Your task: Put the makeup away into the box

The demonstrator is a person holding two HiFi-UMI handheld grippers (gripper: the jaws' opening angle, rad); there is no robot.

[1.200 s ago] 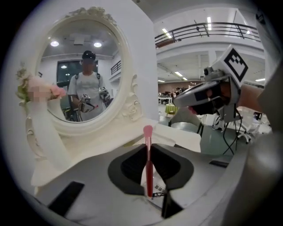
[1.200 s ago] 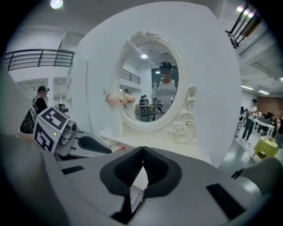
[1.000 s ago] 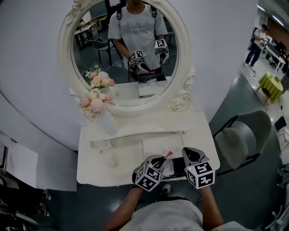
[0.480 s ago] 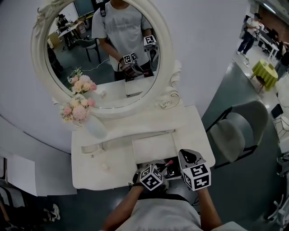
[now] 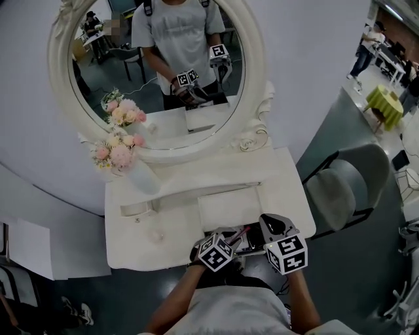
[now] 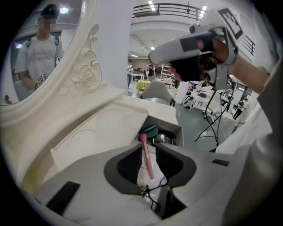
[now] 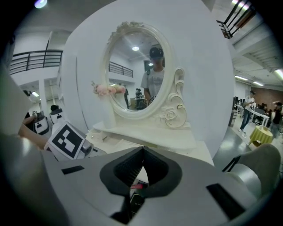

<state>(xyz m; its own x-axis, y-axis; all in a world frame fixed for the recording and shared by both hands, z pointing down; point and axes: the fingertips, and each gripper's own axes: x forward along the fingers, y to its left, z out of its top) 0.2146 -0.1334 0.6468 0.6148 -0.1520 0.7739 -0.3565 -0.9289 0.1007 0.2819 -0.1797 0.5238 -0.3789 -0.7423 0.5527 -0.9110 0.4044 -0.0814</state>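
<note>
Makeup stick [image 6: 146, 155], the pink one, now lies loose between the left claw [image 6: 147, 146]. Its jaws just spread wide, so I'd call it dropped, tip in the box [image 6: 178, 129]. Right claw [image 7: 142, 151] beyond is pinched together, nothing in it.

Tool [image 6: 148, 145] newly opened; brush [image 6: 146, 156] between, probably loose.

Looked like a staged bedroom corner, not a real home: a white vanity [image 5: 288, 196] with an oval mirror [image 5: 157, 72] sat against a freestanding curved wall [image 5: 314, 78]. Beyond it was a big open hall, probably an office or lab, with tables [image 5: 383, 105], people [image 5: 364, 57] and a balcony railing [image 6: 163, 8].
</note>
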